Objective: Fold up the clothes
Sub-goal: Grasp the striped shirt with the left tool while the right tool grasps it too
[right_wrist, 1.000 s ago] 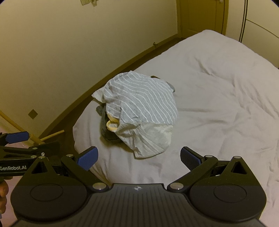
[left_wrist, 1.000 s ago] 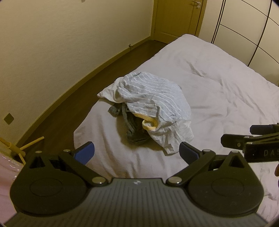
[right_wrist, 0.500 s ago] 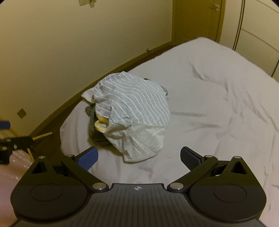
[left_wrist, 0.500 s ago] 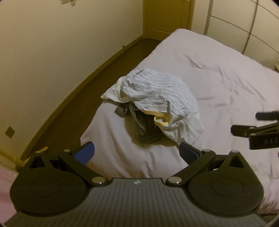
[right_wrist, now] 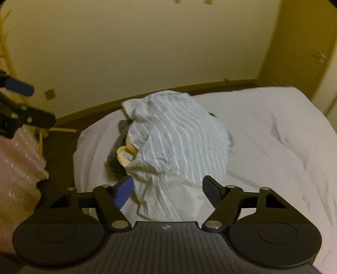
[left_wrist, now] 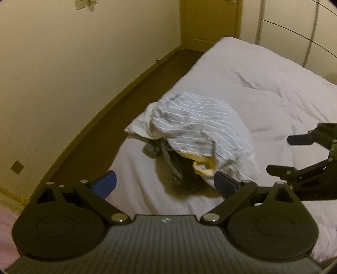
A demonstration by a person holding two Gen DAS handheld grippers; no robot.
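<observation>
A heap of clothes lies near the corner of a bed with a pale sheet [left_wrist: 263, 88]. On top is a light striped shirt [left_wrist: 200, 126] [right_wrist: 179, 139]. Under it show a yellow-edged garment [left_wrist: 203, 167] [right_wrist: 124, 155] and a dark grey one [left_wrist: 168, 160] [right_wrist: 121, 128]. My left gripper [left_wrist: 165, 185] is open, just short of the heap's near side. My right gripper [right_wrist: 167, 189] is open with its fingers on either side of the shirt's white lower edge. The right gripper also shows at the right of the left wrist view [left_wrist: 294, 151].
A cream wall [left_wrist: 63, 63] and a strip of dark floor [left_wrist: 105, 130] run along the bed's left side. A door [left_wrist: 210, 19] stands at the far end. A pinkish plastic bag [right_wrist: 19, 160] and light wooden sticks [right_wrist: 61, 130] are by the bed's corner.
Both grippers have moved in toward the heap. The right one has swung left and now straddles the shirt's lower edge. Both stay open.
</observation>
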